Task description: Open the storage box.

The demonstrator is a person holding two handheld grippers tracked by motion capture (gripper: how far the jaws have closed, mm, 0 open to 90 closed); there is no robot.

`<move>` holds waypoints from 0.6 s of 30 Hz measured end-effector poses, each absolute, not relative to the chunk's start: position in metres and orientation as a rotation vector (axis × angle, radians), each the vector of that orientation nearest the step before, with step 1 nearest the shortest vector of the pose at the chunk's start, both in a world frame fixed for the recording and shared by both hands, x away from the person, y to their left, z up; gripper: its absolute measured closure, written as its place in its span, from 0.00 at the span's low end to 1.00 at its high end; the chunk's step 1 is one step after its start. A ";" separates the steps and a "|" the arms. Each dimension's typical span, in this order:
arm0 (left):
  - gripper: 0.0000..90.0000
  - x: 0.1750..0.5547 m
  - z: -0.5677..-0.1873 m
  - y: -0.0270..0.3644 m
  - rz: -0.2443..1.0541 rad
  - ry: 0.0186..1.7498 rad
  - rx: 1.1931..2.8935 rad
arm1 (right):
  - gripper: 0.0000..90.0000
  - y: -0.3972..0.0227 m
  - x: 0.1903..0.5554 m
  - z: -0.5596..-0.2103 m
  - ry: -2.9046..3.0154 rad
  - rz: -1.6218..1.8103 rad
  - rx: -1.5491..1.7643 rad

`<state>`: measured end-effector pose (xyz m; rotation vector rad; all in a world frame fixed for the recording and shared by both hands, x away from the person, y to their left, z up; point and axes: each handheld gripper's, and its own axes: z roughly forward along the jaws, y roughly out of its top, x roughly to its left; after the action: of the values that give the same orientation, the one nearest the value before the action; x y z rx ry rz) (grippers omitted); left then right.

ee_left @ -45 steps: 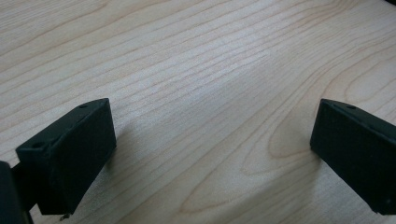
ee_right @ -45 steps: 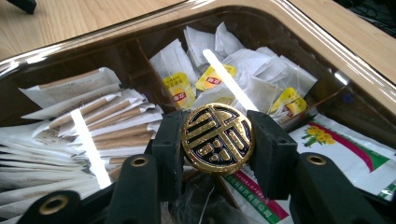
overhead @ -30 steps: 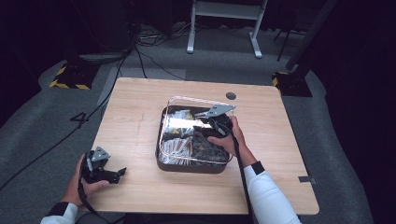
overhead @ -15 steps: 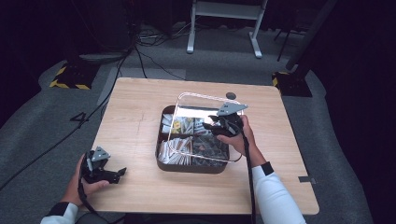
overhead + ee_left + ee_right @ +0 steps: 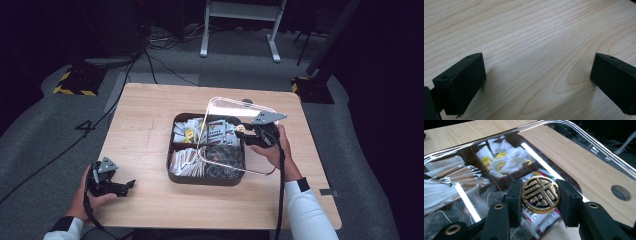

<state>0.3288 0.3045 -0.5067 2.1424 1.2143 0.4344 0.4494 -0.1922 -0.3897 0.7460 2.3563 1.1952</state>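
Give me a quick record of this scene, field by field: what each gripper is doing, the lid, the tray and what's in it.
right gripper: shut on the lid's gold knob
lid: clear, tilted up over the right side of the tray
tray: dark, divided, on the wooden table
contents: white sachets, wrapped sticks, packets with yellow and green print
left gripper: open, holding nothing, low over bare table near the front left corner
table hole: round, behind the tray
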 end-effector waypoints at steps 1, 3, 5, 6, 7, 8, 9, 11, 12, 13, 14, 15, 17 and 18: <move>0.01 0.329 -0.507 0.304 0.433 1.215 2.142 | 0.66 -0.196 0.449 -0.389 2.353 1.193 0.749; 0.01 0.329 -0.507 0.304 0.433 1.215 2.142 | 0.66 -0.202 0.447 -0.388 2.344 1.193 0.754; 0.01 0.329 -0.507 0.305 0.434 1.214 2.142 | 0.66 -0.209 0.446 -0.388 2.337 1.187 0.763; 0.01 0.329 -0.507 0.304 0.434 1.214 2.142 | 0.66 -0.212 0.445 -0.387 2.333 1.187 0.769; 0.01 0.329 -0.507 0.304 0.433 1.215 2.142 | 0.66 -0.215 0.445 -0.387 2.331 1.188 0.771; 0.01 0.329 -0.507 0.305 0.435 1.215 2.143 | 0.66 -0.217 0.444 -0.387 2.330 1.185 0.776; 0.01 0.329 -0.507 0.304 0.433 1.215 2.142 | 0.66 -0.220 0.443 -0.387 2.328 1.181 0.781; 0.00 0.329 -0.507 0.305 0.434 1.214 2.142 | 0.66 -0.225 0.443 -0.387 2.323 1.179 0.791; 0.00 0.329 -0.507 0.305 0.435 1.214 2.143 | 0.66 -0.227 0.442 -0.387 2.321 1.179 0.795; 0.00 0.329 -0.507 0.305 0.435 1.214 2.143 | 0.66 -0.229 0.442 -0.387 2.321 1.177 0.797; 0.00 0.329 -0.507 0.305 0.435 1.214 2.143 | 0.66 -0.231 0.442 -0.387 2.321 1.175 0.801; 0.00 0.329 -0.507 0.305 0.432 1.214 2.143 | 0.66 -0.233 0.441 -0.387 2.320 1.174 0.805; 0.00 0.329 -0.507 0.305 0.434 1.213 2.143 | 0.66 -0.236 0.440 -0.387 2.315 1.172 0.808; 0.01 0.329 -0.507 0.304 0.432 1.214 2.142 | 0.66 -0.238 0.439 -0.387 2.311 1.172 0.810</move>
<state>0.3288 0.3045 -0.5068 2.1423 1.2145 0.4323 0.4392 -0.2377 -0.3865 0.8098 2.3112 1.1721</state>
